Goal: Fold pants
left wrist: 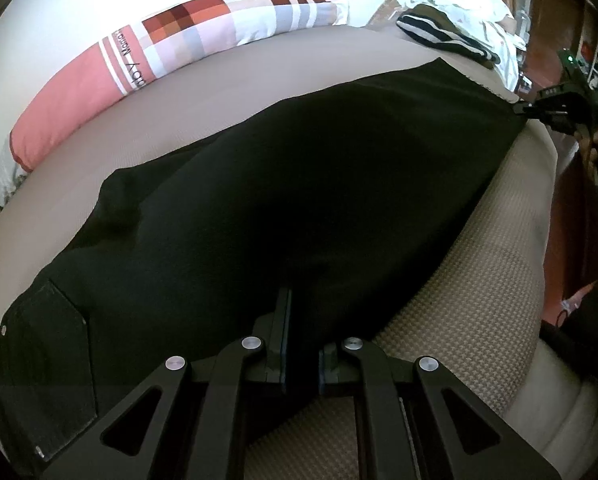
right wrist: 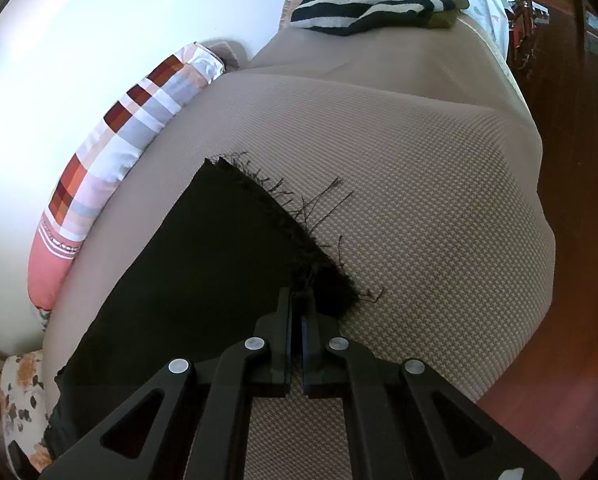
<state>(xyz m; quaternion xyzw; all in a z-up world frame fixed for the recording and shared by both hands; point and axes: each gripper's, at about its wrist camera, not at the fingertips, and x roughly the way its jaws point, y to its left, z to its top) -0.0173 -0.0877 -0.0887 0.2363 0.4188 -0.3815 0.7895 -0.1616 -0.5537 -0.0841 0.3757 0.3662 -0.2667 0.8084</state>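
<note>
Black pants lie stretched flat along the tan bed, waist and back pocket at the lower left, leg hems at the far right. My left gripper is shut on the pants' near edge by the seat. My right gripper is shut on the frayed hem corner of the pants. It also shows in the left wrist view, pinching the far hem corner.
A long pink and checked pillow lies along the wall side of the bed. A folded striped black, white and olive garment sits at the far end. The bed's right edge drops to a dark red floor.
</note>
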